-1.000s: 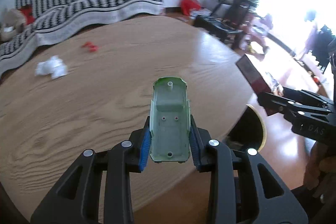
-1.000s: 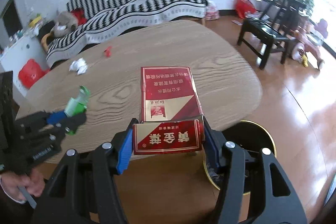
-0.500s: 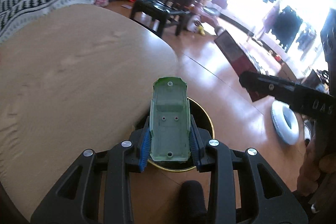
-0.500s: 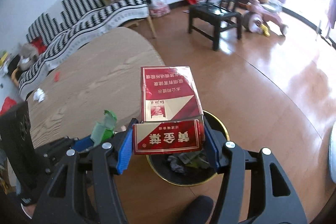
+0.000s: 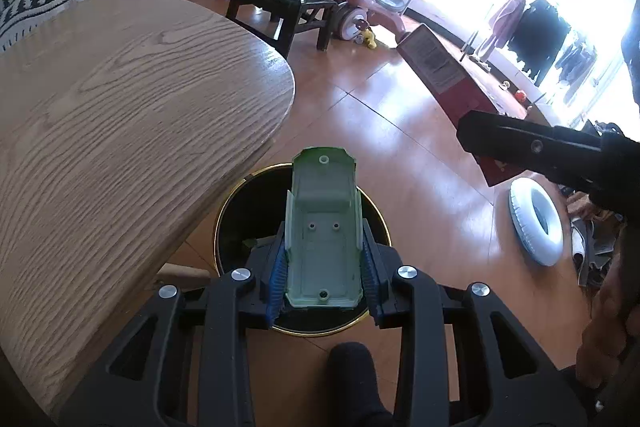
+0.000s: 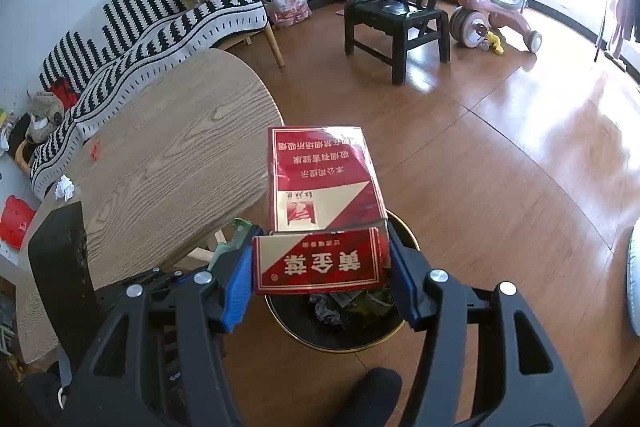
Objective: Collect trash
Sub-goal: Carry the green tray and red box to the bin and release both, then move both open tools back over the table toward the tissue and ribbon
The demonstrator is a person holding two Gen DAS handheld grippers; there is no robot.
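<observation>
My left gripper (image 5: 323, 267) is shut on a pale green plastic shell (image 5: 323, 227) and holds it over a black trash bin with a gold rim (image 5: 232, 211) on the floor beside the table. My right gripper (image 6: 320, 275) is shut on a red and gold cigarette carton (image 6: 320, 183) and holds it over the same bin (image 6: 340, 331), which contains crumpled trash. The carton (image 5: 440, 75) and right gripper also show at the right of the left wrist view. The green shell (image 6: 236, 239) shows at the left in the right wrist view.
The wooden table (image 6: 160, 163) stands left of the bin, with a crumpled white paper (image 6: 64, 187) and a red scrap (image 6: 95, 149) on it. A black chair (image 6: 400, 19), a pink tricycle (image 6: 496, 3), a striped sofa (image 6: 140, 27) and a white ring (image 5: 536, 223) stand around.
Both grippers swung right, off the table, and now hang over the bin on the floor. Each keeps its hold on its item.
</observation>
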